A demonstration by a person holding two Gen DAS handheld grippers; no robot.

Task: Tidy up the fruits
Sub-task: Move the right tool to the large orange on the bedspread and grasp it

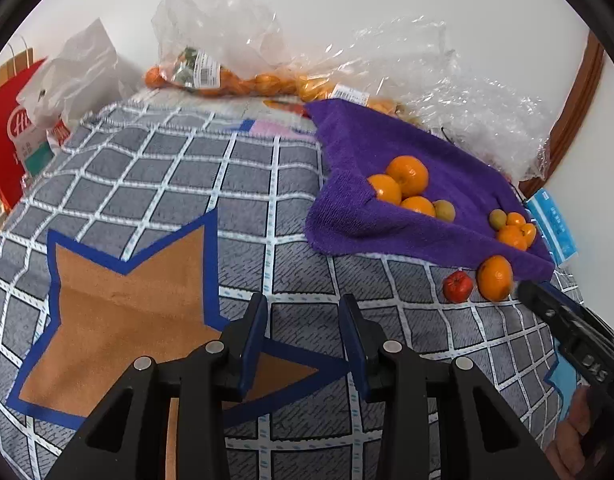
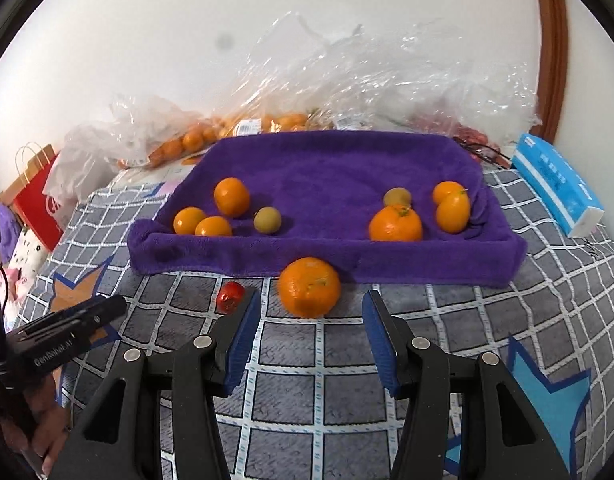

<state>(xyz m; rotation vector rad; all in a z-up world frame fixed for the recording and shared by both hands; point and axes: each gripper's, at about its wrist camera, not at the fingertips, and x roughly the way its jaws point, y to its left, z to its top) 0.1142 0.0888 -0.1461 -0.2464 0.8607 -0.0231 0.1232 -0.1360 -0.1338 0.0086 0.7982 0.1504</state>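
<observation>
The right gripper [image 2: 311, 340] hangs over the grey checked blanket [image 2: 287, 392], its blue pads apart and gripping nothing. Just ahead of its tips a big orange [image 2: 309, 287] lies on the blanket, touching the front edge of the purple towel [image 2: 327, 168]. A small red fruit [image 2: 229, 297] sits just left of the orange, near the left pad.

On the towel the fruit lies in two groups. At the left are three oranges [image 2: 231, 196] and a small greenish fruit [image 2: 267, 219]. At the right are another greenish fruit [image 2: 397, 197] and three more oranges [image 2: 395, 223].

The left gripper [image 1: 303, 340] is also released, with nothing between its pads, over an orange star patch [image 1: 119, 320] well left of the fruit. Clear bags [image 2: 347, 88] of oranges line the wall behind, and a blue tissue pack [image 2: 555, 184] lies at the right.
</observation>
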